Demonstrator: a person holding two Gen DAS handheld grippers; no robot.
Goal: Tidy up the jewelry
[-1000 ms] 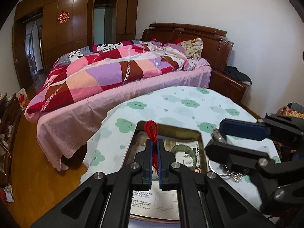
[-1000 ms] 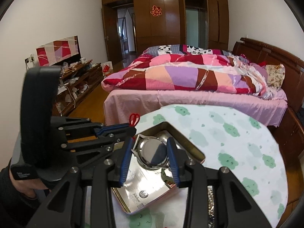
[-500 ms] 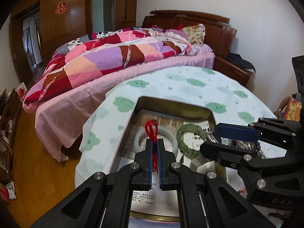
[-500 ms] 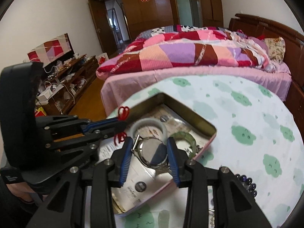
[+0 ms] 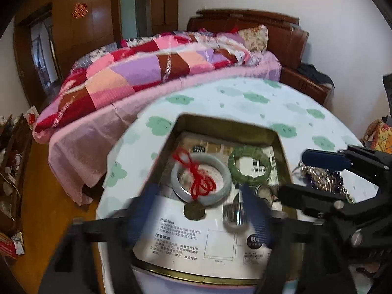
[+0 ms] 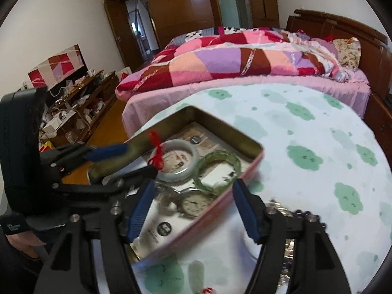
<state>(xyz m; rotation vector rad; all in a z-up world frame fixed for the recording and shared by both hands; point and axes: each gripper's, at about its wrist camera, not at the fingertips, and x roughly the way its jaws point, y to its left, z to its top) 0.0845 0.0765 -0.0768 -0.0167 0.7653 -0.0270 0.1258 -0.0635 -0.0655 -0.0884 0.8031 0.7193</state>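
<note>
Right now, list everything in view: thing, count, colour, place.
tin box: one, gold inside and pink outside, on the table, paper-lined.
pale bangle: one, whitish, in the box, beside the green one.
red cord: one, red, lying on the pale bangle.
green bangle: one, green, in the box.
watch: one, silver, in the box, between the right gripper's fingers but not pressed.
loose jewelry: a pile, silvery and dark, on the table outside the box.
tablecloth: one, white with green clouds.
bed: one, patchwork quilt, behind the table.
left gripper: black, blue pads, jaws opening, nothing gripped.
right gripper: same, jaws opening.
</note>
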